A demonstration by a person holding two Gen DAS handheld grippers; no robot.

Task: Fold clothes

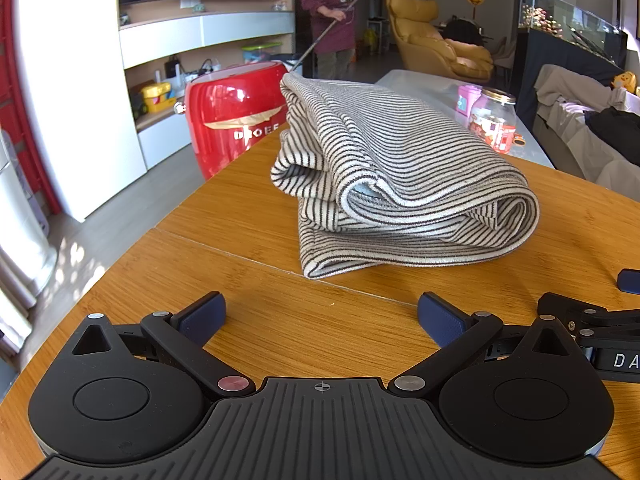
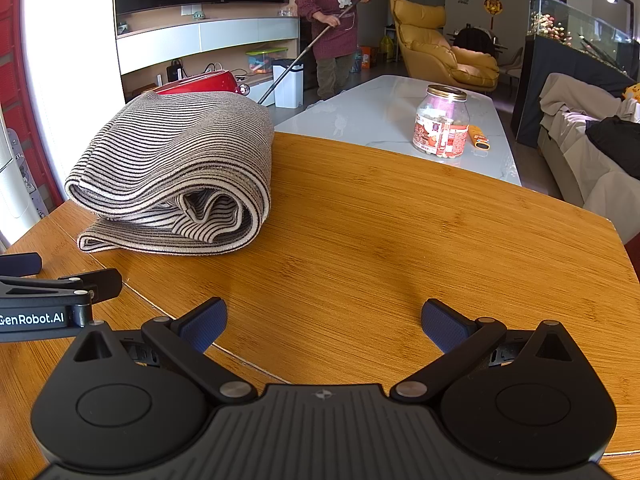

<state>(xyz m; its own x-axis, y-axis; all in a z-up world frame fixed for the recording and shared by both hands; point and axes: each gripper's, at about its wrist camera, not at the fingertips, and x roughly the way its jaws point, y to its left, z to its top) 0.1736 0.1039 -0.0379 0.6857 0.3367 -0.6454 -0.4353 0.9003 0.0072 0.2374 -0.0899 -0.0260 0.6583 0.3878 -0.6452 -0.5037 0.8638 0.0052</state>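
Resting folded on the round bamboo-grain wooden table (image 1: pixel 256 248): grey-and-white striped knit garment (image 1: pixel 400 184), doubled over into a thick loose bundle, far of both grippers and apart from them; seen to the left in the right wrist view (image 2: pixel 176 184), rolled fold facing right, open layers toward the near edge. Left gripper (image 1: pixel 320 320) spread wide, blue pads (image 1: pixel 204 316) empty, low over bare wood just near of the bundle; right gripper (image 2: pixel 324 324) likewise agape and empty, further right over clear tabletop. Judged nearly done: main folds made, only tidying left, top layer bulging and edges uneven. Best handled by coming in low from the near side; pinching only the loose top hem, not the whole stack; drawing it level with the layer beneath; pressing flat afterward with closed pads rather than dragging, since knit stretches and slides on smooth wood. Worth keeping the other gripper on the bundle's far-right fold as an anchor to stop the stack from skating toward the table's far edge. Clear plastic jar with gold lid (image 2: pixel 442 126) on the white marble table (image 2: pixel 380 120) beyond, well apart, no obstacle; person mopping in the background (image 2: pixel 336 20), irrelevant to the reach.
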